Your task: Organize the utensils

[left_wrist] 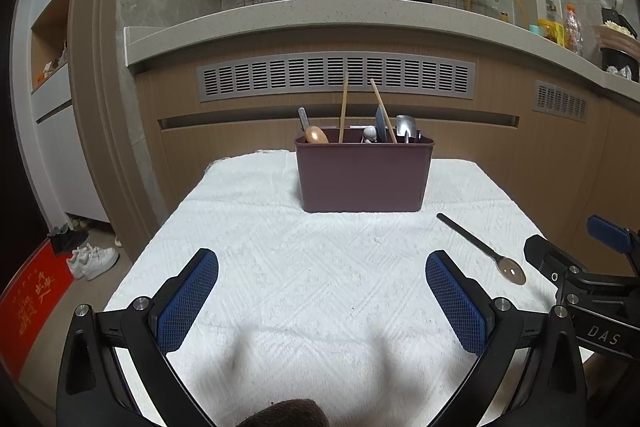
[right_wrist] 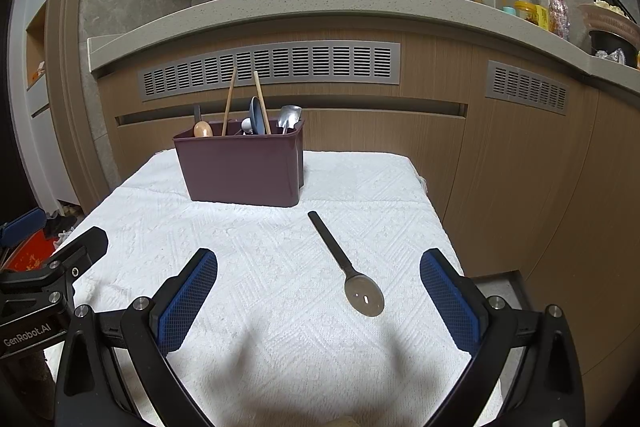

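Observation:
A dark spoon (right_wrist: 347, 267) with a black handle lies on the white towel (right_wrist: 260, 287), bowl toward me, handle pointing at the caddy. It also shows at the right in the left wrist view (left_wrist: 482, 249). A maroon utensil caddy (left_wrist: 363, 173) stands at the far side of the towel and holds chopsticks, spoons and other utensils; it shows in the right wrist view (right_wrist: 242, 167) too. My left gripper (left_wrist: 322, 301) is open and empty above the towel. My right gripper (right_wrist: 318, 301) is open and empty, with the spoon's bowl lying between its fingers.
The towel-covered table ends close to a wooden cabinet front with grey vents (left_wrist: 336, 77). A countertop (left_wrist: 360, 15) above carries jars and a pot lid at the right. The floor with shoes (left_wrist: 94, 261) lies left of the table.

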